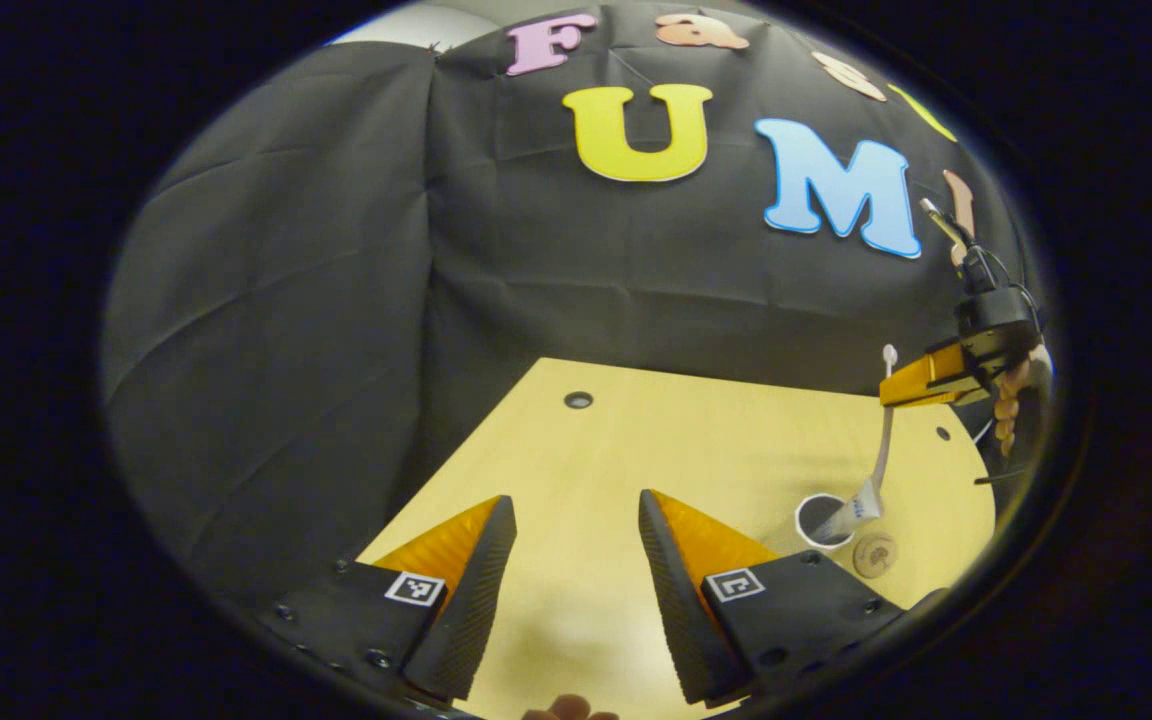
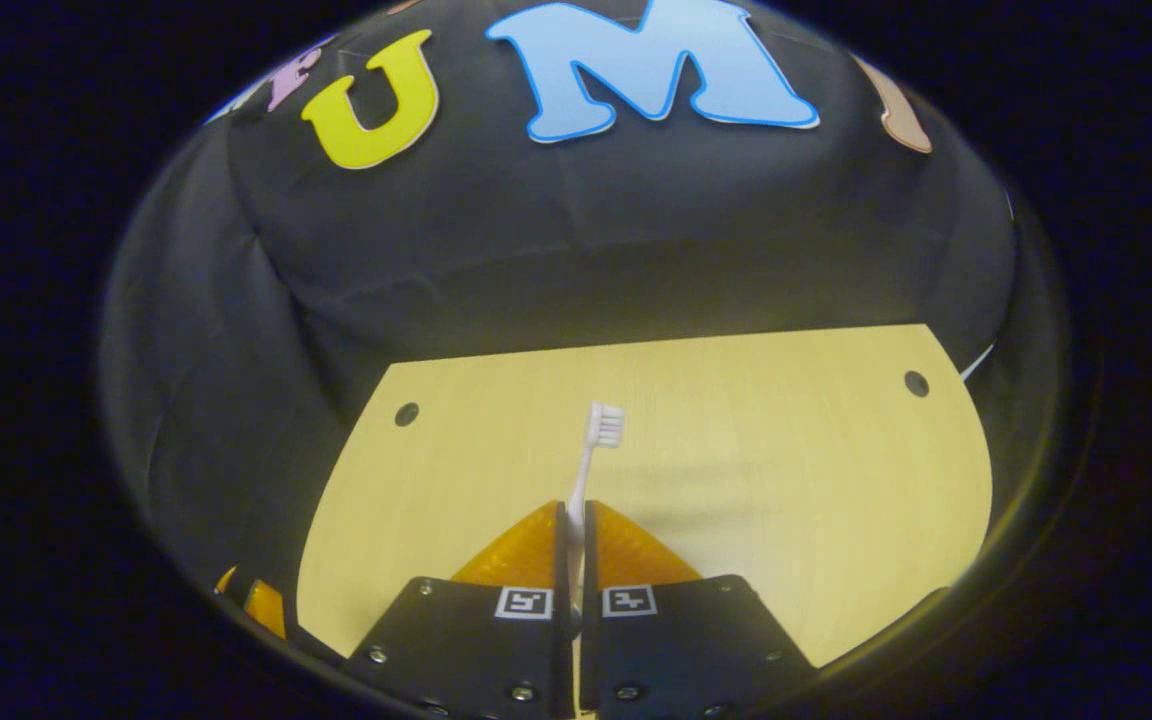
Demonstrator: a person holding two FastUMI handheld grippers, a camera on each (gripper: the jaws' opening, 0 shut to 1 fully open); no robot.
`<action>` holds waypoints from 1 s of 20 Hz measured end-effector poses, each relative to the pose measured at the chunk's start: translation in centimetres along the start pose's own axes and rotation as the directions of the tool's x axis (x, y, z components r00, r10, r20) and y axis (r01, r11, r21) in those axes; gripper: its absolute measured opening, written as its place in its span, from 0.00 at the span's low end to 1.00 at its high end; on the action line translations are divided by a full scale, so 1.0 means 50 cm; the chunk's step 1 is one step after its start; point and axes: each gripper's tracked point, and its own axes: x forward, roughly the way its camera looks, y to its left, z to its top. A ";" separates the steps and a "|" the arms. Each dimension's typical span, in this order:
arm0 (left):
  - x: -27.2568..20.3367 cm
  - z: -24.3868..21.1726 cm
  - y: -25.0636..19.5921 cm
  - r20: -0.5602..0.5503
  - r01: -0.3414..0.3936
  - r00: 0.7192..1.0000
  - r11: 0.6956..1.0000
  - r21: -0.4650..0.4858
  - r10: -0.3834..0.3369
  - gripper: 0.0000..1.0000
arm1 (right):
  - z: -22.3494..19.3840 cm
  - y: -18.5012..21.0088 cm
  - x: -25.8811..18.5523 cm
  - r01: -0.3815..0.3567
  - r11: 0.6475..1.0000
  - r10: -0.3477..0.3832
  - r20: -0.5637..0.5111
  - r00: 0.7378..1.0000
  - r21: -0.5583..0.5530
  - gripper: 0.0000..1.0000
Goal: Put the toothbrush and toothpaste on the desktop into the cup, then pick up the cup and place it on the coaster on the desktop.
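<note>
In the left gripper view a white cup [image 1: 818, 520] stands on the wooden table [image 1: 636, 450] at the far right, with the toothpaste tube [image 1: 854, 508] leaning in it. Just right of the cup lies a small round coaster [image 1: 874, 554]. Above the cup, a hand [image 1: 1008, 405] holds my right gripper [image 1: 894, 392], shut on the white toothbrush [image 1: 882, 440], which hangs upright with its lower end close over the cup. In the right gripper view the toothbrush [image 2: 598, 440] sticks out between the shut right gripper [image 2: 574, 520], bristles up. My left gripper [image 1: 576, 560] stands open over bare table.
The black cloth wall closes off the table's far side. Small dark holes [image 1: 578, 400] sit in the tabletop near its back corners. A bit of the other gripper [image 2: 261, 603] shows at the lower left of the right gripper view.
</note>
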 end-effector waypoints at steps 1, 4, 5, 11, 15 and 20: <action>-0.010 -0.003 0.021 -0.002 -0.021 1.000 1.000 -0.006 0.021 0.79 | 0.005 0.014 0.010 -0.007 1.000 0.007 0.003 1.000 -0.013 0.04; -0.036 -0.015 0.078 -0.012 -0.079 0.997 0.996 -0.030 0.079 0.79 | -0.004 0.056 0.035 -0.036 0.998 0.036 -0.001 0.999 -0.054 0.04; -0.043 -0.019 0.095 -0.019 -0.097 0.995 0.995 -0.037 0.096 0.79 | -0.012 0.071 0.046 -0.041 0.996 0.041 -0.002 0.999 -0.073 0.04; -0.070 -0.047 0.154 -0.036 -0.151 0.988 0.987 -0.060 0.149 0.79 | -0.057 0.105 0.057 -0.052 0.982 0.056 0.017 0.998 -0.183 0.04; -0.070 -0.051 0.143 -0.040 -0.151 0.988 0.986 -0.064 0.149 0.80 | -0.087 0.115 0.055 -0.076 0.979 0.084 0.037 0.996 -0.190 0.05; -0.059 -0.050 0.110 -0.039 -0.120 0.992 0.991 -0.061 0.118 0.80 | -0.127 0.106 0.049 -0.089 0.983 0.091 0.007 0.996 -0.160 0.10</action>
